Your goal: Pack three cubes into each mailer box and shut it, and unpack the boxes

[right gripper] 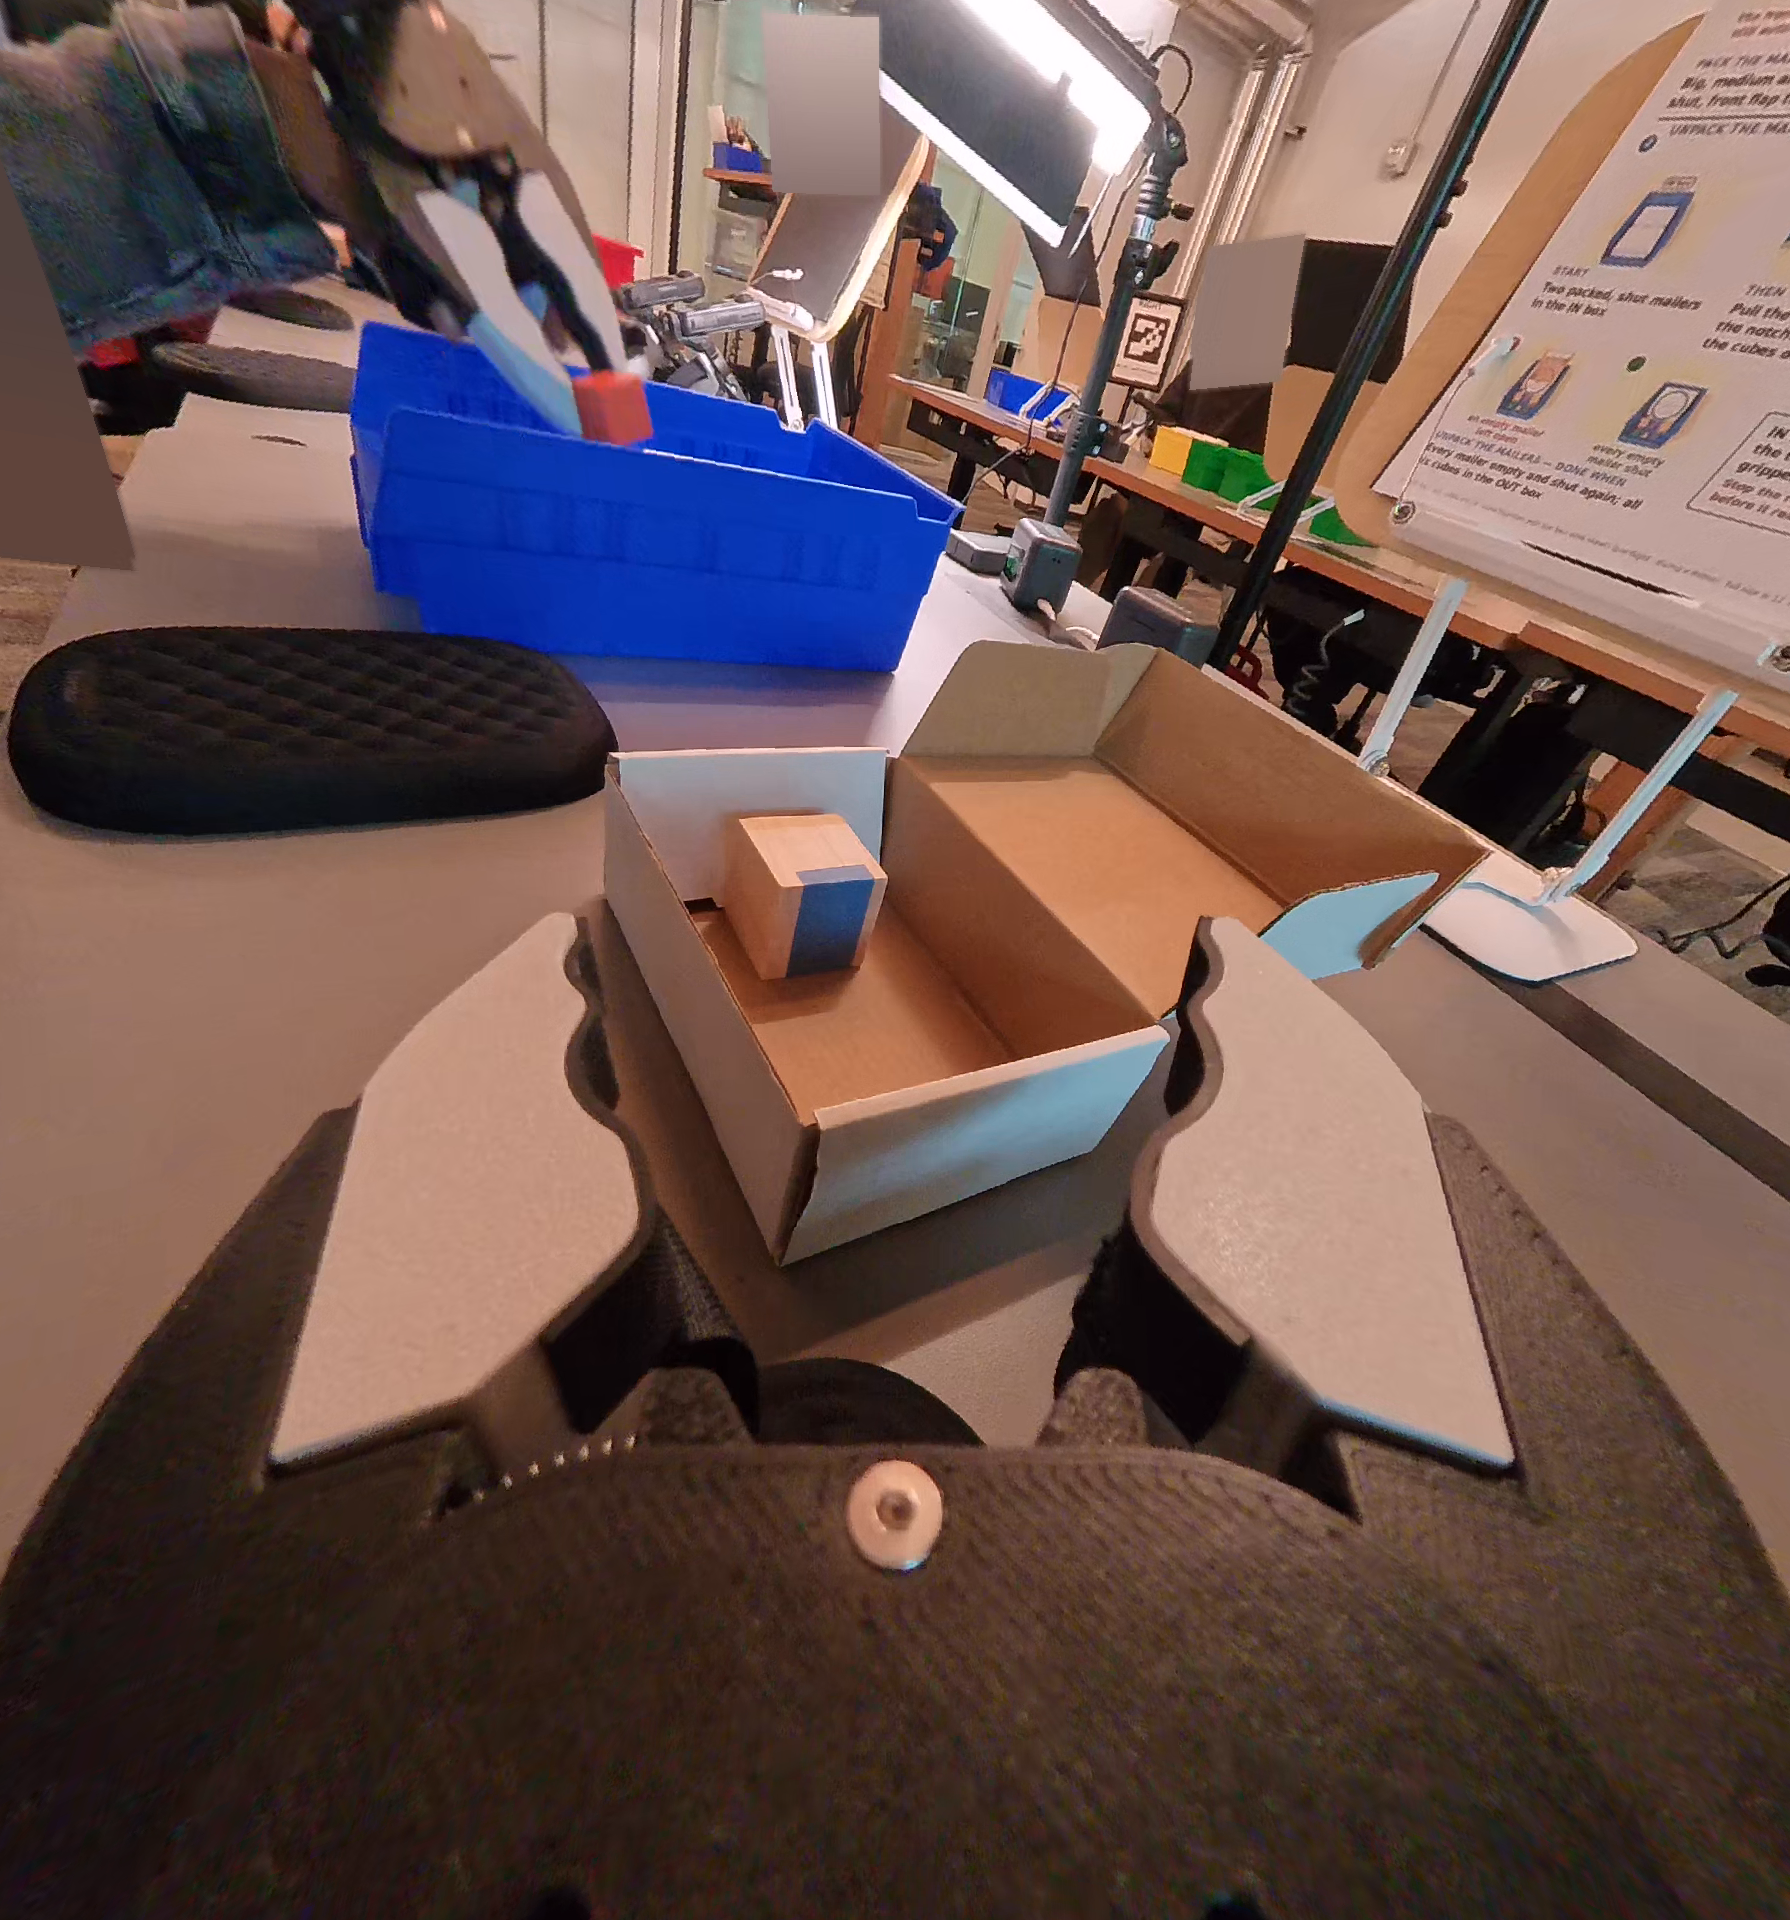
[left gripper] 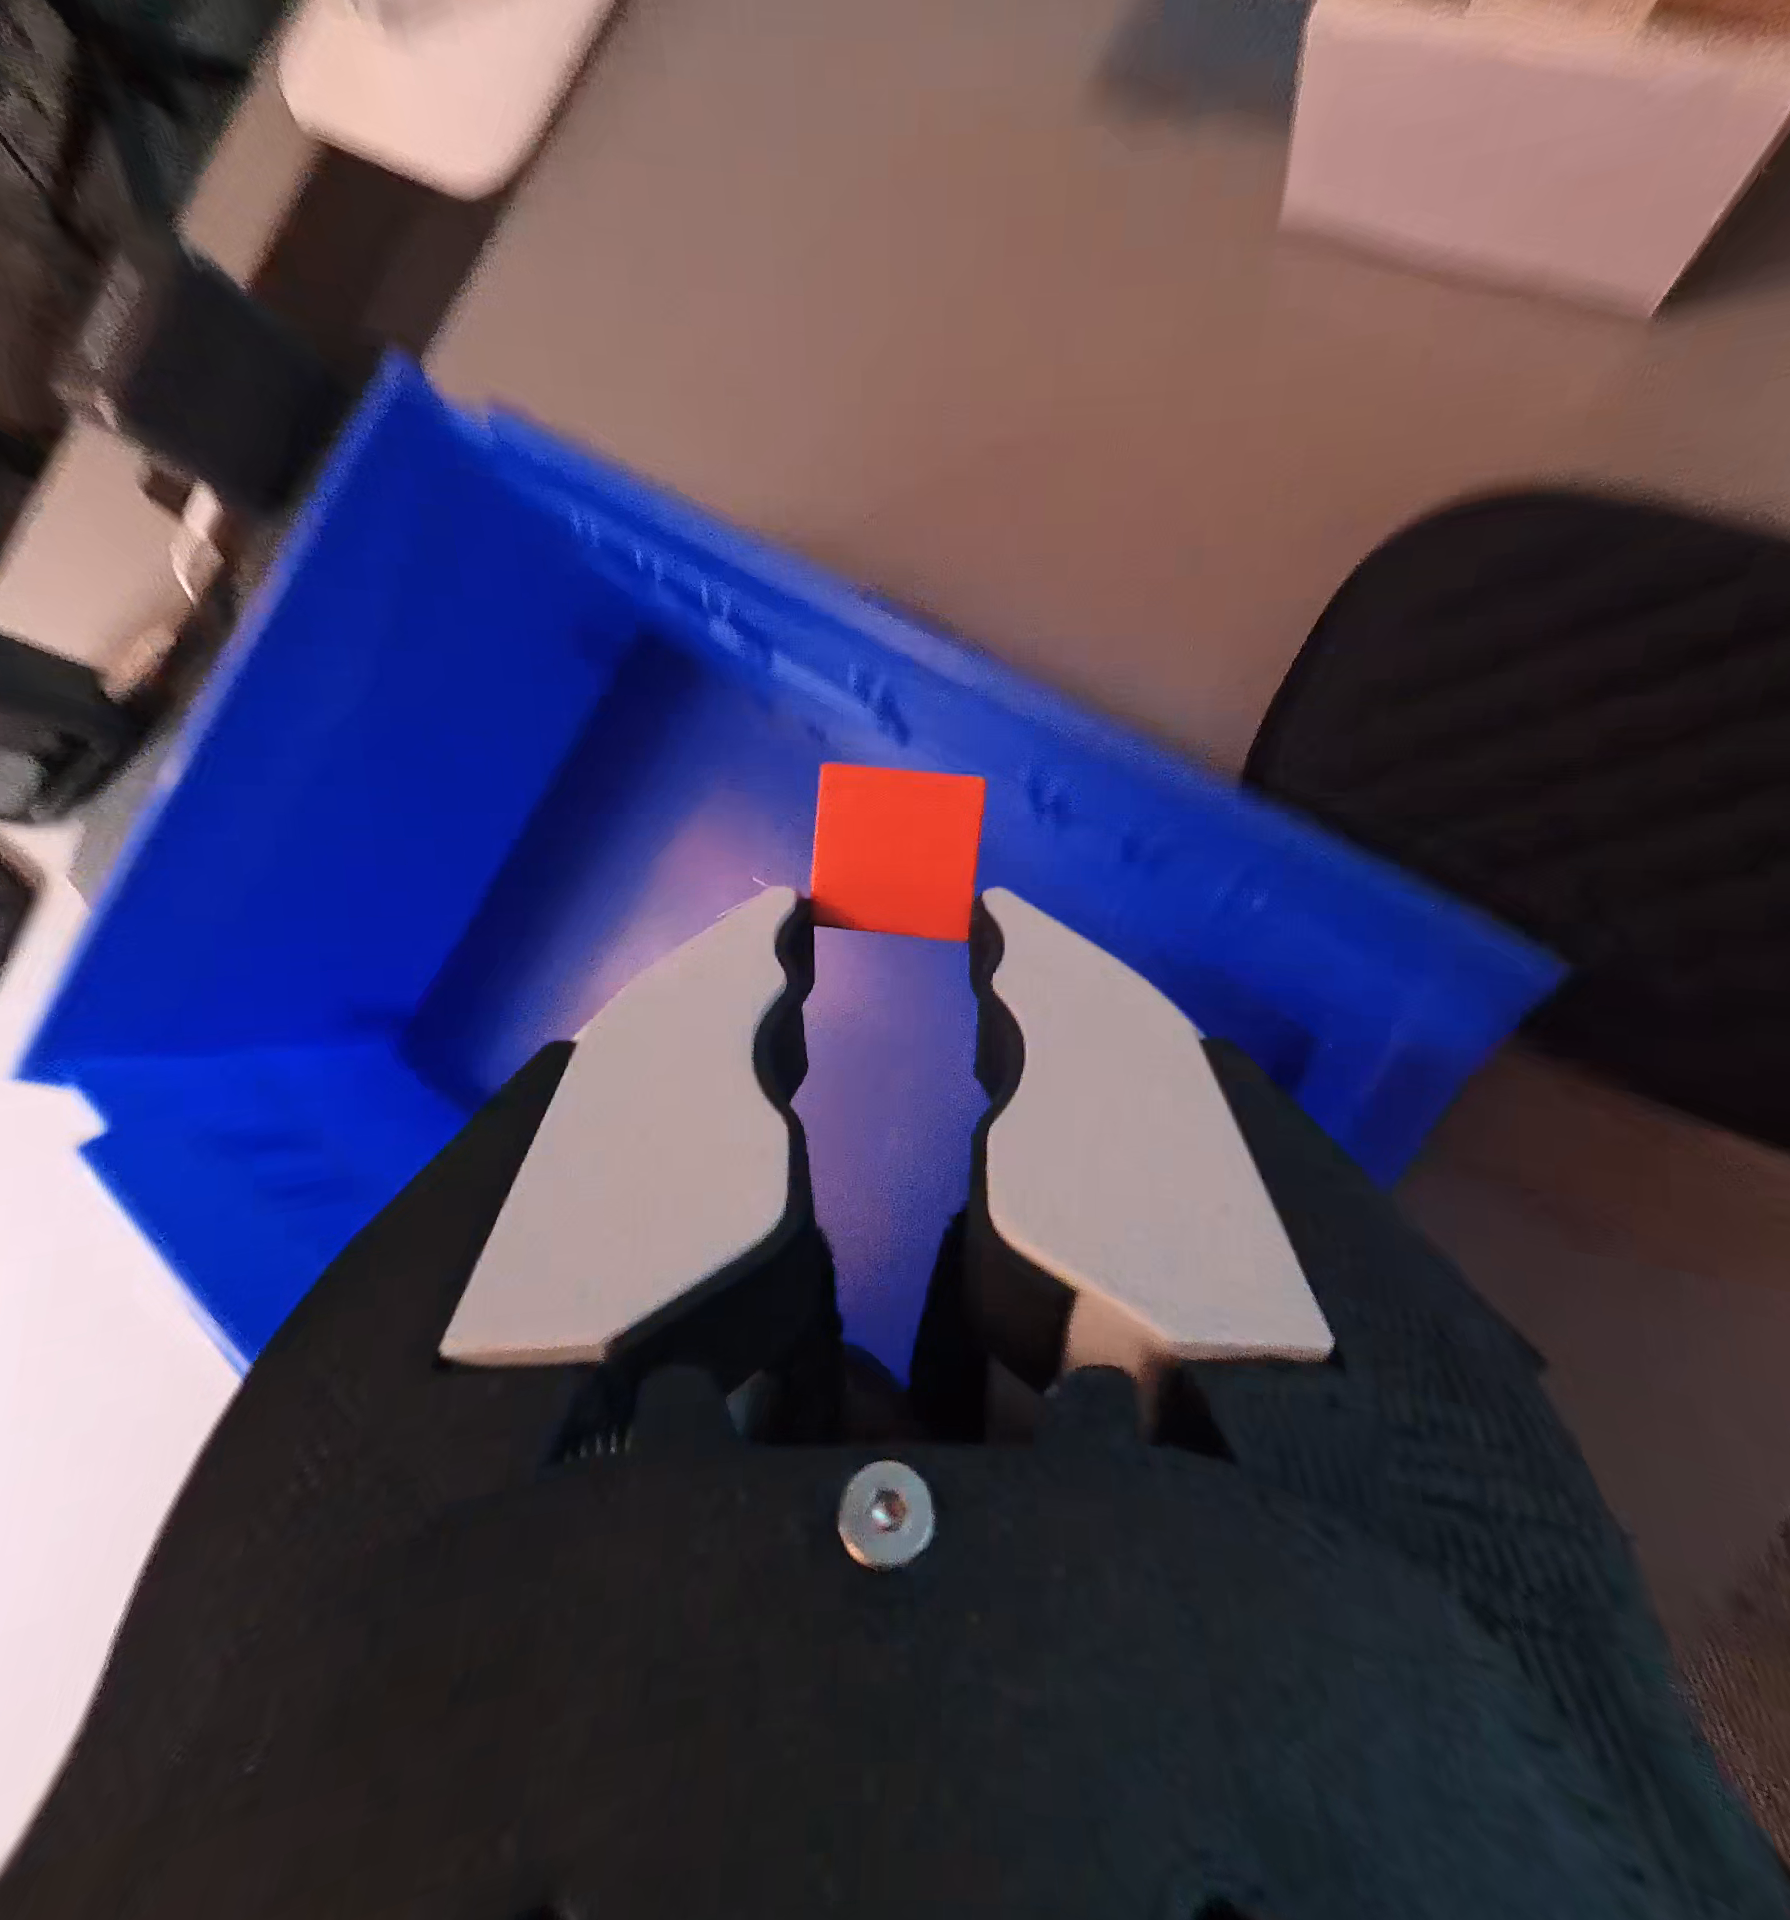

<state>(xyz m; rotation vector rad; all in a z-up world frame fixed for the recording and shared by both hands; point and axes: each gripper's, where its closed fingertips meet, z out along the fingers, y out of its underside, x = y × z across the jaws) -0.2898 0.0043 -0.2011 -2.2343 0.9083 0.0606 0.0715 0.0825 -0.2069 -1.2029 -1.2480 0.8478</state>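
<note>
My left gripper (left gripper: pixel 893 906) is shut on a small red cube (left gripper: pixel 896 850) and holds it over the blue bin (left gripper: pixel 371 831). In the right wrist view the left gripper (right gripper: pixel 600 400) shows far off, with the red cube (right gripper: pixel 612 407) at the rim of the blue bin (right gripper: pixel 652 561). An open white mailer box (right gripper: pixel 984 1127) with a brown inside sits on the grey table. A wooden cube with a blue face (right gripper: pixel 806 894) lies in its far left corner. My right gripper (right gripper: pixel 886 977) is open, its fingers on either side of the mailer's near end, not touching it.
A black padded rest (right gripper: pixel 299 722) lies left of the mailer, in front of the bin. A white instruction board on a stand (right gripper: pixel 1618 312) stands at the right. A dark chair seat (left gripper: pixel 1597 831) shows beyond the bin in the left wrist view. Other tables with coloured bins stand behind. The grippers' ends are close to 40 cm from one another.
</note>
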